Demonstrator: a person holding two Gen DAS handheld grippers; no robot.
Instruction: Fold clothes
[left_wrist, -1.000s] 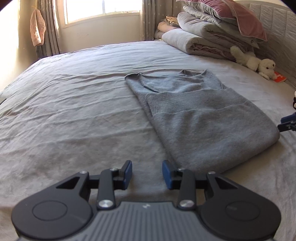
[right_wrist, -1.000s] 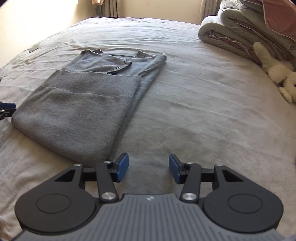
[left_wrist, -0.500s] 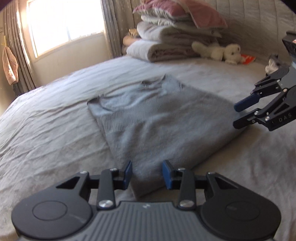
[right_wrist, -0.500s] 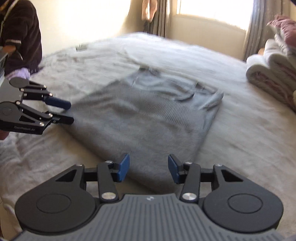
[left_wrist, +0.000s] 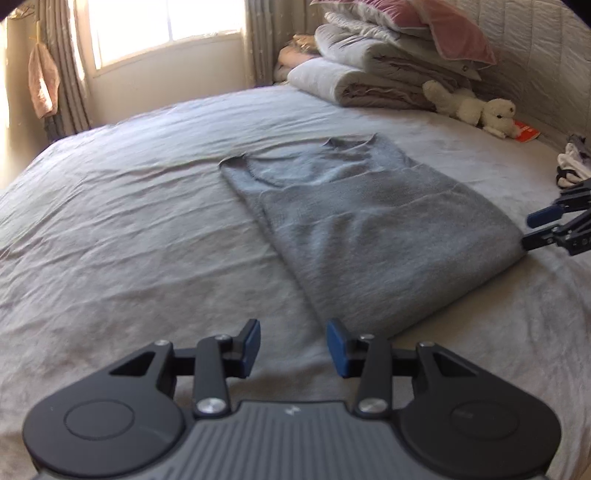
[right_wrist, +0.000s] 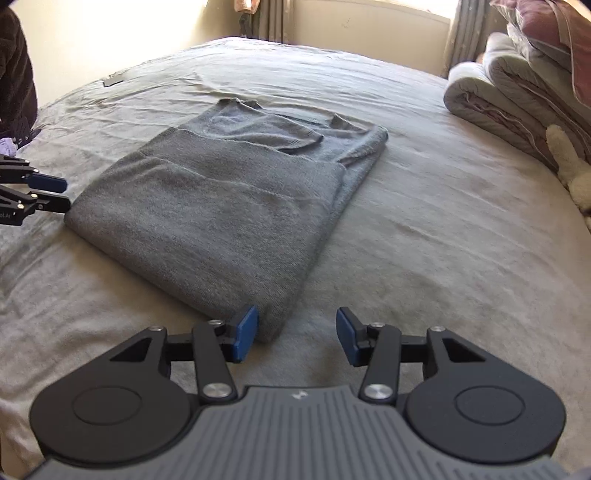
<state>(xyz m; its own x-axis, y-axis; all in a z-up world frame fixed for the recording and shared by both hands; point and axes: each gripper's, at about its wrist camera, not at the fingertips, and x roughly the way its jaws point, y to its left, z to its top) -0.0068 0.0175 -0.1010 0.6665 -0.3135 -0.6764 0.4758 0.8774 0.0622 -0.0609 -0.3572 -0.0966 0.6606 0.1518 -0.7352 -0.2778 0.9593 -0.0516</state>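
Note:
A grey sweater (left_wrist: 369, 229) lies folded flat on the bed, neckline towards the window. My left gripper (left_wrist: 293, 339) hovers low at its near left corner. Its jaws are opening, with only bed sheet between them. In the right wrist view the sweater (right_wrist: 229, 206) reaches down to my right gripper (right_wrist: 297, 328), which is open. The garment's near corner lies just inside the left pad, not pinched. Each gripper also shows in the other's view: the right gripper (left_wrist: 543, 225) at the sweater's right corner, the left gripper (right_wrist: 48, 192) at its left corner.
Folded duvets with a pink pillow (left_wrist: 388, 62) are stacked at the headboard, beside a white plush toy (left_wrist: 476, 109). Small clothes (left_wrist: 570, 166) lie at the right edge. A window and curtains (left_wrist: 166, 33) stand behind. A person's dark sleeve (right_wrist: 14, 74) is at left.
Both views swung towards the sweater half a second ago and have swung partly back. Each gripper now sits low at a near corner. The left jaws stand slightly wider.

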